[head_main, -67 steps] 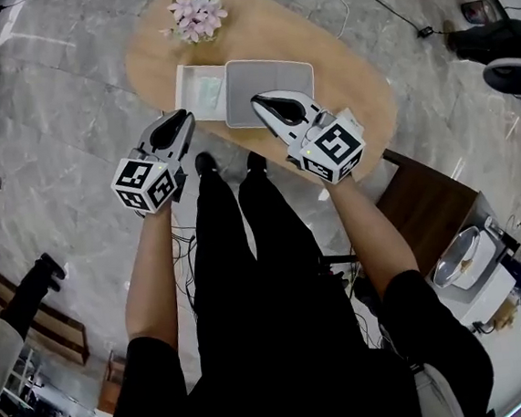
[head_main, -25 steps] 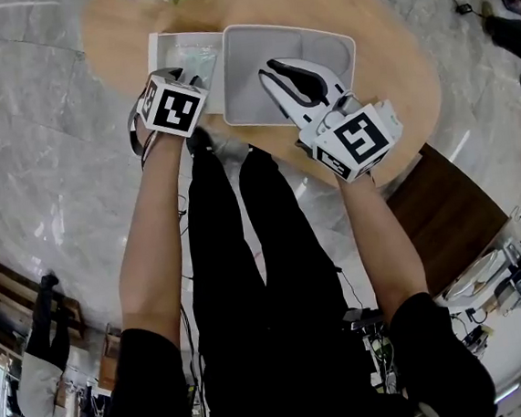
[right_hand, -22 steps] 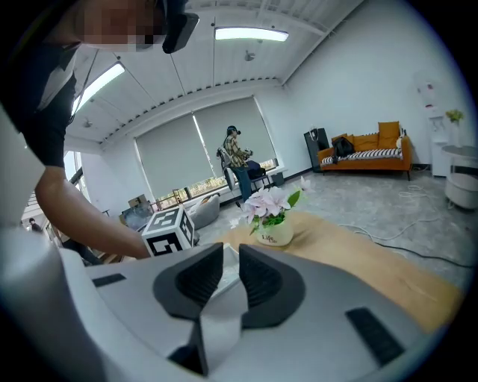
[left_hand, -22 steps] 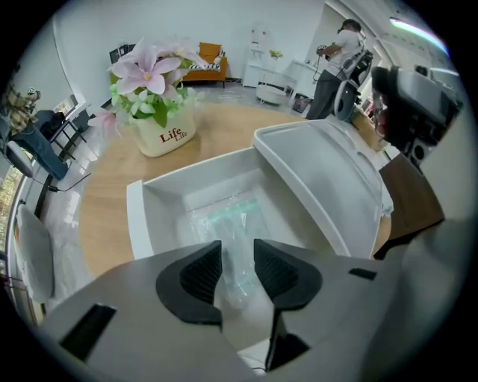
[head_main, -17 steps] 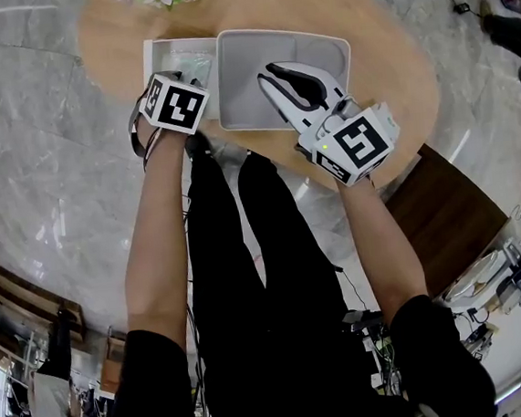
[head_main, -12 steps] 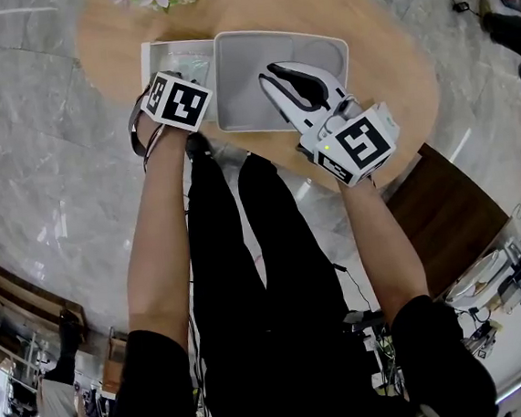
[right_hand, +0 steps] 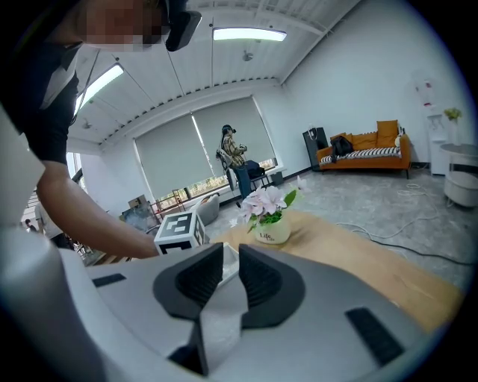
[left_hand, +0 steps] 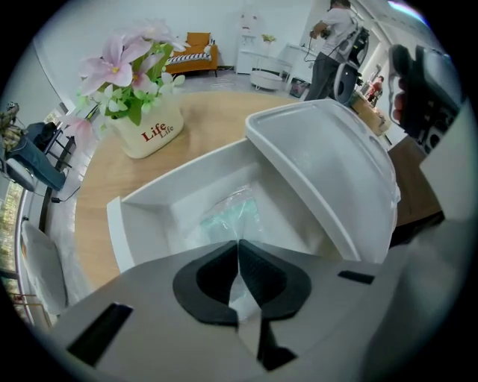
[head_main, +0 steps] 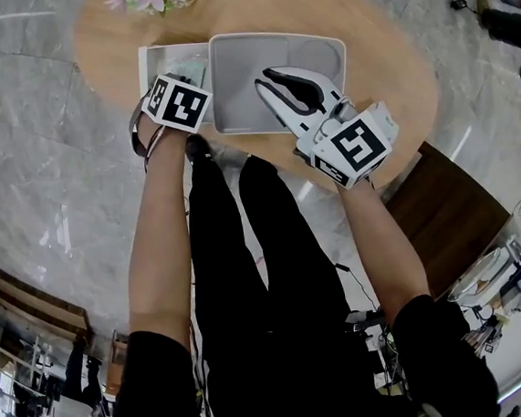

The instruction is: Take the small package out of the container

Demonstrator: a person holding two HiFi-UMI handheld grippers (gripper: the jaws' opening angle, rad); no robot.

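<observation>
The white container (head_main: 147, 60) lies open on the wooden table, its lid (head_main: 238, 68) tilted up against its right side. The small package (left_hand: 235, 213), pale green in clear wrap, lies inside. My left gripper (left_hand: 239, 245) points down into the container. Its jaws are closing and pinch the package's near edge at their tips. In the head view only its marker cube (head_main: 175, 103) shows above the container. My right gripper (head_main: 265, 79) hovers over the lid, jaws a narrow gap apart with nothing between them.
A pot of pink flowers (left_hand: 146, 130) stands on the table beyond the container. The table (head_main: 384, 63) has bare wood to the right. A brown stool (head_main: 443, 204) stands on the floor at my right. A person stands in the background of the room (right_hand: 233, 160).
Both grippers have come forward from the table's near edge. In the last second the left gripper has stayed low in the container and the right one has hung over the lid.
</observation>
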